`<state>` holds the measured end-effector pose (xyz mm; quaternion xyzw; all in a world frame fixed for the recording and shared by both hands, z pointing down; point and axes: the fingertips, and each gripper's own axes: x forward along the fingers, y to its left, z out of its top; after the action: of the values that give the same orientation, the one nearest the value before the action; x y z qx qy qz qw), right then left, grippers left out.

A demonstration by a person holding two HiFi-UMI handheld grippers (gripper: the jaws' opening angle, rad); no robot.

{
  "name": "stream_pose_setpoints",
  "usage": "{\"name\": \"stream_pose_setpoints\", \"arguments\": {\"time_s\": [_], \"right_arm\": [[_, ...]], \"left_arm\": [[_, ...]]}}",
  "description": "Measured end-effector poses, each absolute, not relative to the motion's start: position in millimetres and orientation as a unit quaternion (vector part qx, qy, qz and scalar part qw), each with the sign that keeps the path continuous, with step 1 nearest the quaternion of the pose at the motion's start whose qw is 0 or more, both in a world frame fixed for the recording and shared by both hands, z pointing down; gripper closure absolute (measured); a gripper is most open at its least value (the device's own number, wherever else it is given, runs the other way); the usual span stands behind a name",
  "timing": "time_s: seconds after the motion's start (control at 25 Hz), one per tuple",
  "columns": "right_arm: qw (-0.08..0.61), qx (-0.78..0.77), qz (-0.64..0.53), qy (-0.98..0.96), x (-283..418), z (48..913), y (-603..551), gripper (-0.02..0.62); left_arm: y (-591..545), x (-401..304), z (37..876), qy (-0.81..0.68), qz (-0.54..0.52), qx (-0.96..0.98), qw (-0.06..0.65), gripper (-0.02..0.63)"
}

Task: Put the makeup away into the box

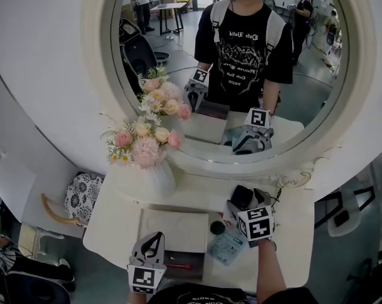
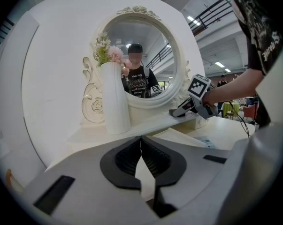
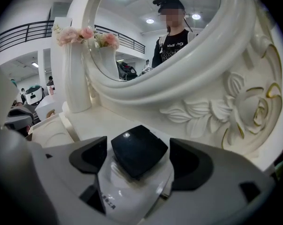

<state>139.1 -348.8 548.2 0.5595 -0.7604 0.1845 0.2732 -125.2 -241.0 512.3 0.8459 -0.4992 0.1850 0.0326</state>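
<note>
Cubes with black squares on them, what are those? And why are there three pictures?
Each cube is part of a gripper, a hand tool with two jaws like tongs. A person holds one in each hand; there is no robot. One picture comes from a camera on the person's head. It looks down at a white dressing table with a round mirror, a vase of flowers and a white box. The other two come from cameras riding on the grippers. The left gripper has its jaws shut on nothing. The right gripper has its jaws wide open around a black makeup compact, not squeezing it.
</note>
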Motion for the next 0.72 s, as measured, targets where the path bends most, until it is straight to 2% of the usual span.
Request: {"name": "stream_pose_setpoints", "arguments": {"time_s": [0.72], "right_arm": [[0.295, 0.547, 0.213, -0.754, 141.6, 557.6, -355.8, 0.196]], "left_arm": [[-246.6, -123.8, 514.5, -0.499, 0.186, 0.846, 0.038, 0.591]]}}
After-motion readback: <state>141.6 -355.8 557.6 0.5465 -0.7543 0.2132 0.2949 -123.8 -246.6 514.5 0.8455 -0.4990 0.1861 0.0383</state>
